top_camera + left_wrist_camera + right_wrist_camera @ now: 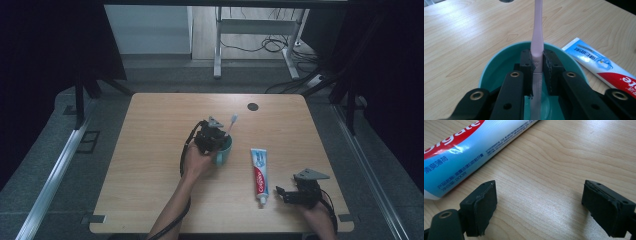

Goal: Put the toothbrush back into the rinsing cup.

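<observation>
Left gripper [537,68] is clamped on the toothbrush [537,42], standing it in the cup [499,65], not let go yet. Right gripper [539,207] sits open beside the toothpaste [259,176], untouched so far.

My light wooden table [150,165] carries a round teal cup [223,152] and, just right of it, a flat blue-and-red toothpaste tube [259,175] lying lengthwise.

- The worktop [469,30] is pale wood with visible grain and a smooth, faintly shiny finish.
- The toothbrush [537,42] handle is smooth pink plastic, ribbed lower down.
- The cup [499,60] looks like glossy teal plastic.
- The toothpaste tube [461,157] is glossy and printed.
- The left claw [537,66] is matt black plastic with brass-coloured rivets.
</observation>
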### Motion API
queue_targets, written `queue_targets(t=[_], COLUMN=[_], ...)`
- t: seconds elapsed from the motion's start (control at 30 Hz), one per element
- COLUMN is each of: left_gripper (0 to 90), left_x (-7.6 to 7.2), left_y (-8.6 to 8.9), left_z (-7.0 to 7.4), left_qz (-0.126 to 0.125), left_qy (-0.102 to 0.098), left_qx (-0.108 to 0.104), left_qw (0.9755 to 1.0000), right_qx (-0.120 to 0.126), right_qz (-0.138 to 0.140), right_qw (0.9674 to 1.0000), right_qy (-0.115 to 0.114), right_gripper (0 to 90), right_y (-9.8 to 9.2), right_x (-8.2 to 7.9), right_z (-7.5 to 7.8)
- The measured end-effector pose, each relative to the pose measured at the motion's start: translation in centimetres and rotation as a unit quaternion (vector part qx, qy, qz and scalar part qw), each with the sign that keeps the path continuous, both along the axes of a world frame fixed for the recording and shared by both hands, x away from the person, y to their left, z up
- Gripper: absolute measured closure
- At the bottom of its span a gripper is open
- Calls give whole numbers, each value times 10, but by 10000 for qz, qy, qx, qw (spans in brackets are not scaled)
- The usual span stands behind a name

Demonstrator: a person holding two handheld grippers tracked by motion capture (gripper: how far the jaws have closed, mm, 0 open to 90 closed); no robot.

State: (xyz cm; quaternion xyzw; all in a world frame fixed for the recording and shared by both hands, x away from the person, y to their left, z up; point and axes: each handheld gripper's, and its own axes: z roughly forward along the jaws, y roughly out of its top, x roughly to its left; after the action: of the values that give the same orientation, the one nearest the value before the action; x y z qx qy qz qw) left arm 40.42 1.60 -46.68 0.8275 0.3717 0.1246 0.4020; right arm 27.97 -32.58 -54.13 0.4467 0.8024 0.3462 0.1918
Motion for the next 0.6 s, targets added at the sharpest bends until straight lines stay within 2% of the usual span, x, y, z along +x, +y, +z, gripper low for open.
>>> queue_targets(t=[0.6], left_gripper=[770], left_x=[2], left_y=[0], left_z=[-3], left_qz=[1], left_qy=[80], left_qx=[72], left_qw=[9999], right_qx=[-2], right_qz=[0], right_qw=[10000], right_qy=[1], right_gripper=[125], right_y=[0], right_x=[0], right_z=[0])
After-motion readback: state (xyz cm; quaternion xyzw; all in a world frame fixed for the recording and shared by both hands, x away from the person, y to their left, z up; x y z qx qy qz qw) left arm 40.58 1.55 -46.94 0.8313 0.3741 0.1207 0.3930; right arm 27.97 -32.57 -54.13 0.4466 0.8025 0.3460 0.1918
